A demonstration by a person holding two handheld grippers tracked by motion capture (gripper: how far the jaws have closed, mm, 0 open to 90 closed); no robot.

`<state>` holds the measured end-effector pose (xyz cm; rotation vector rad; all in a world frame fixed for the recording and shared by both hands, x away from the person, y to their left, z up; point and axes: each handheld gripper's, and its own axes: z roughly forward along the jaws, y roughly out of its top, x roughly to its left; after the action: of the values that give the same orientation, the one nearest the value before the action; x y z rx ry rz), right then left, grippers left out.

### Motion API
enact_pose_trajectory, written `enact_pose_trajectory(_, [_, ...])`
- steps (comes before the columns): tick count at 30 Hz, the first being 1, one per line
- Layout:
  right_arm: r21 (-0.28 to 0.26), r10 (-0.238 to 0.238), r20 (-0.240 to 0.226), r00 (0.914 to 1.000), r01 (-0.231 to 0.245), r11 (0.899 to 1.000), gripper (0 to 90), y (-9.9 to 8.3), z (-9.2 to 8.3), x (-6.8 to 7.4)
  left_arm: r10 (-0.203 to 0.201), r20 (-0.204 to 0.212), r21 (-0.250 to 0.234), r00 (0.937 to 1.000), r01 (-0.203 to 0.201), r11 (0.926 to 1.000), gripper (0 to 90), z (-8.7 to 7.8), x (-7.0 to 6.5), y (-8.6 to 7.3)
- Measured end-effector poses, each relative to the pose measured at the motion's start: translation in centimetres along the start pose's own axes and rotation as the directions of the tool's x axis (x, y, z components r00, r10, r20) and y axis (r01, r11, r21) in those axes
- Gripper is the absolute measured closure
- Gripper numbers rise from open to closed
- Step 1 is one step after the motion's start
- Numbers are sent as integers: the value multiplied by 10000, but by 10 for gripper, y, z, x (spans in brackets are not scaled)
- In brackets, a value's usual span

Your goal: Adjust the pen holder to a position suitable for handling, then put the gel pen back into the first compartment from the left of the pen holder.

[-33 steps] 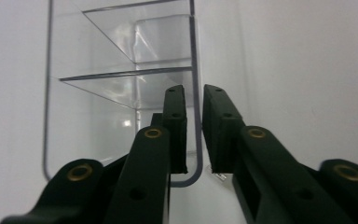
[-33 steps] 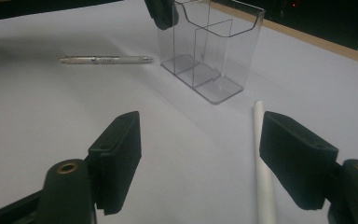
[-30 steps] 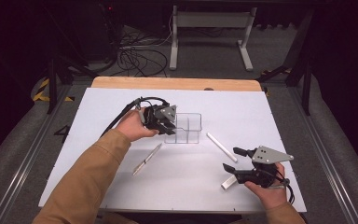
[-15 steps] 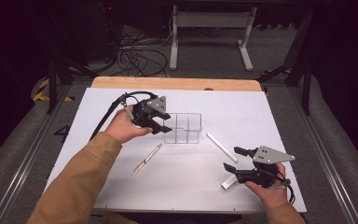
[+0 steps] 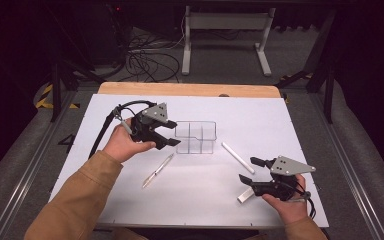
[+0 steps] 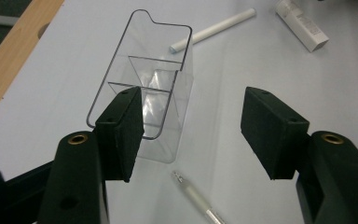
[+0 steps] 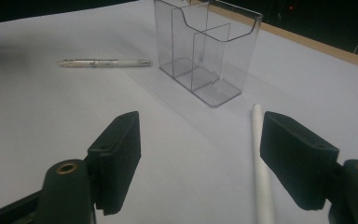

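The left gripper (image 5: 169,134) has just let go of the clear organizer (image 5: 196,137) and backed off, jaws opening wide and empty. It stands upright mid-worktop (image 5: 280,120). The right gripper (image 5: 250,172) waits, jaws wide, by the white stick (image 5: 237,157).

A white-covered table (image 5: 130,205) is shown. A clear divided holder (image 5: 196,137) stands near its centre; a pen (image 5: 157,171), a white stick (image 5: 238,157) and a small white tube (image 5: 245,196) lie nearer the front edge.
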<state>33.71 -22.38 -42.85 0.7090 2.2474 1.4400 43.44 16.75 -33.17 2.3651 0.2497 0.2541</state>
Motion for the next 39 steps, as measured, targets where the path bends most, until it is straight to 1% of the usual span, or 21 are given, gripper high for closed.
enact_pose_trajectory(3, [-23, 4, 20, 10000, -4, 10000, 298, 0, 0, -1, -419, 59, -111, 9991, 420, 9991, 339, 1, -2, -1])
enact_pose_trajectory(4, [-10, -54, 28, 10000, 54, 10000, 298, 0, 0, -1, -621, 63, -202, 9981, 622, 9979, 321, 1, -3, -1])
enact_pose_trajectory(6, [-12, -5, 9, 10000, 5, 10000, 298, 0, -1, 0, -944, 78, -290, 9955, 946, 9951, 291, 0, -4, -3])
enact_pose_trajectory(8, [-15, -1, 24, 10000, 1, 10000, 298, 0, -1, 0, -1399, -110, -219, 9901, 1396, 9900, 268, 0, -5, -4])
enact_pose_trajectory(9, [-31, -12, 33, 10000, 12, 10000, 298, 0, -1, 0, -1541, -223, -361, 9878, 1533, 9875, 244, -1, -7, -5])
enact_pose_trajectory(11, [-60, -19, 38, 10000, 20, 10000, 298, 0, -1, 0, -1866, -259, -580, 9821, 1849, 9810, 229, -2, -8, -8])
enact_pose_trajectory(13, [-51, -33, 30, 10000, 33, 10000, 298, 0, -1, 0, -2083, -232, -777, 9778, 2060, 9755, 196, -5, -10, -11])
enact_pose_trajectory(14, [-19, -87, 37, 10000, 87, 10000, 298, 0, -1, 0, -2134, -286, -826, 9765, 2105, 9741, 195, -6, -12, -13])
enact_pose_trajectory(16, [-7, -81, 58, 10000, 81, 10000, 298, 0, -1, 0, -2295, -578, -769, 9716, 2248, 9714, 195, -8, -14, -16])
enact_pose_trajectory(17, [-24, -37, 55, 10000, 37, 10000, 298, 0, -1, 0, -2444, -764, -626, 9667, 2399, 9688, 194, -8, -15, -17])
enact_pose_trajectory(18, [-12, -83, 60, 9999, 83, 10000, 298, 0, -1, 0, -2473, -1027, -454, 9635, 2439, 9687, 195, -8, -16, -17])
enact_pose_trajectory(19, [-11, -67, 52, 10000, 67, 10000, 298, 0, 0, 0, -2584, -1130, -437, 9594, 2550, 9660, 195, -8, -17, -18])
enact_pose_trajectory(21, [-16, -54, 59, 10000, 54, 10000, 298, 0, 0, 1, -2681, -1032, -386, 9579, 2654, 9634, 199, -8, -18, -21])
enact_pose_trajectory(22, [-24, -49, 56, 10000, 49, 10000, 298, 0, 0, 1, -2656, -1031, -289, 9585, 2640, 9641, 201, -8, -18, -22])
enact_pose_trajectory(23, [-22, -47, 48, 10000, 47, 10000, 298, 0, 0, 1, -2769, -1048, -384, 9552, 2743, 9609, 201, -7, -19, -23])
enact_pose_trajectory(27, [-19, -48, 5, 10000, 48, 10000, 293, -1, 0, 1, -2773, -1135, -383, 9540, 2747, 9608, 214, -7, -21, -24])
enact_pose_trajectory(29, [-44, -84, 16, 10000, 84, 10000, 292, 0, -1, 1, -2864, -1268, -435, 9497, 2831, 9581, 217, -7, -22, -25])
enact_pose_trajectory(34, [-66, -65, 10, 10000, 65, 10000, 291, 0, -1, 1, -2889, -1122, -533, 9508, 2845, 9572, 238, -6, -25, -26])
enact_pose_trajectory(35, [-39, -67, 7, 10000, 67, 10000, 291, 0, -1, 1, -2907, -1114, -556, 9503, 2861, 9566, 240, -6, -26, -27])
enact_pose_trajectory(37, [-100, -138, -51, 9999, 137, 9999, 286, 0, -1, 1, -3075, -1072, -647, 9455, 3020, 9511, 241, -4, -28, -27])
enact_pose_trajectory(39, [-136, -164, -89, 9998, 163, 9998, 285, 0, -2, 2, -3123, -973, -755, 9450, 3058, 9491, 244, -3, -32, -27])
